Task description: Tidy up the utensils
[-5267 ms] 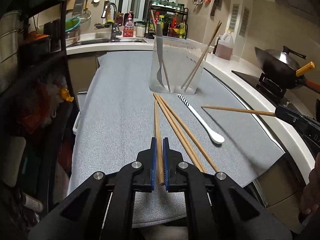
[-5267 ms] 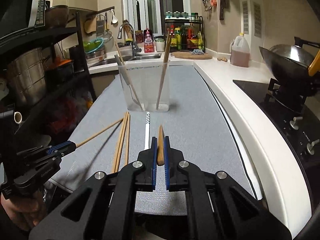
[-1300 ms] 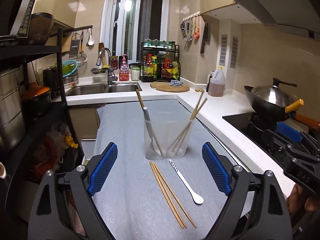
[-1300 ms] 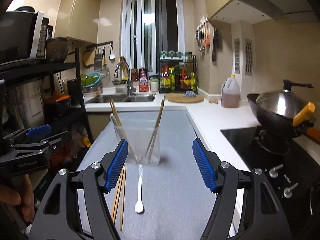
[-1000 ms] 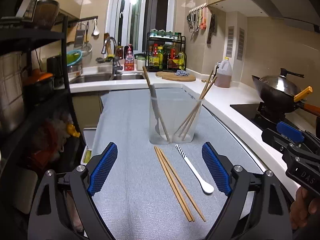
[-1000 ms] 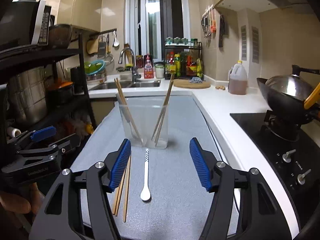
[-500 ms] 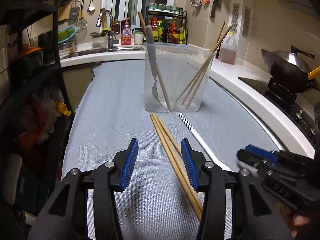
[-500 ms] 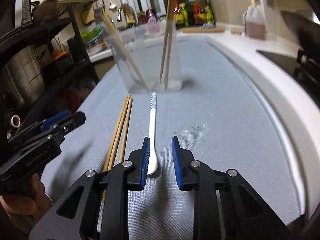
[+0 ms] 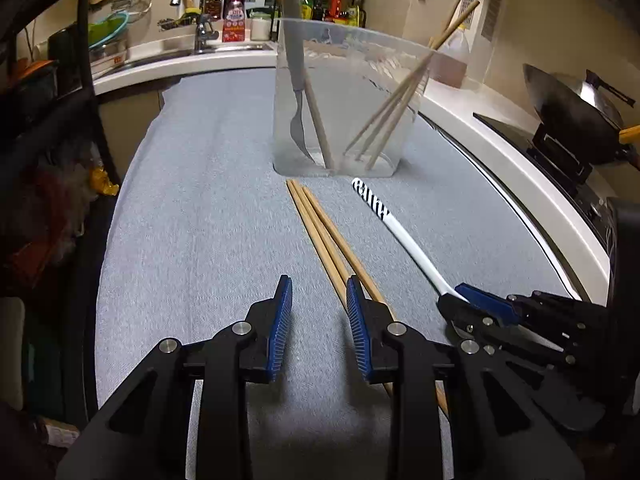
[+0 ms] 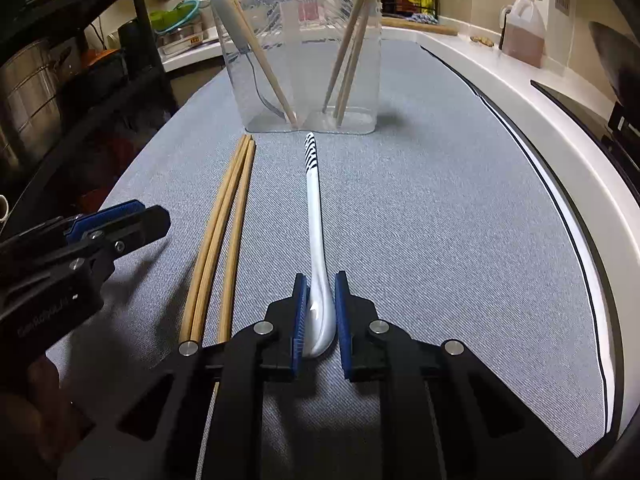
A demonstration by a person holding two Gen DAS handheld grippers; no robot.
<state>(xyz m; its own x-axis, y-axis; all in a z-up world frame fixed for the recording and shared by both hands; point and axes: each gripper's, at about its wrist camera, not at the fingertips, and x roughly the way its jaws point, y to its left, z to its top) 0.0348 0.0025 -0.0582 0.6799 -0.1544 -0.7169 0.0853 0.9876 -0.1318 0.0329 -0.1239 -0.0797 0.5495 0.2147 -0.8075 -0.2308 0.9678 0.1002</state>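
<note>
Spoon (image 10: 317,216) first: white one with a black-striped handle end, lying flat on the grey mat (image 10: 420,208), handle pointing at the clear plastic holder (image 10: 304,52). Its bowl sits right between the blue pads of the right gripper (image 10: 321,312). The pads are drawn in narrow around the bowl; the left pad looks like it's touching, the right pad has a sliver of gap, so not a firm pinch as far as I can see. From the left wrist view, the same spoon (image 9: 394,228) runs diagonally down to where the right gripper (image 9: 460,304) covers the bowl.

Just left of the spoon are three loose wooden chopsticks (image 10: 224,232), lying side by side on the mat with their far tips close to the holder's base. The left gripper (image 9: 318,320) is down low over the near ends of those chopsticks (image 9: 324,236), jaws spread partway with nothing between them; its right finger sits on top of the sticks rather than around them.

The holder (image 9: 344,96) stands upright on the mat and already has stuff in it: a grey-handled fork (image 9: 294,80) plus one chopstick leaning on the left side, and a few chopsticks leaning on the right.

Further out there's a wok (image 9: 568,108) on the stove to the right and a sink faucet (image 9: 196,4) at the back.
</note>
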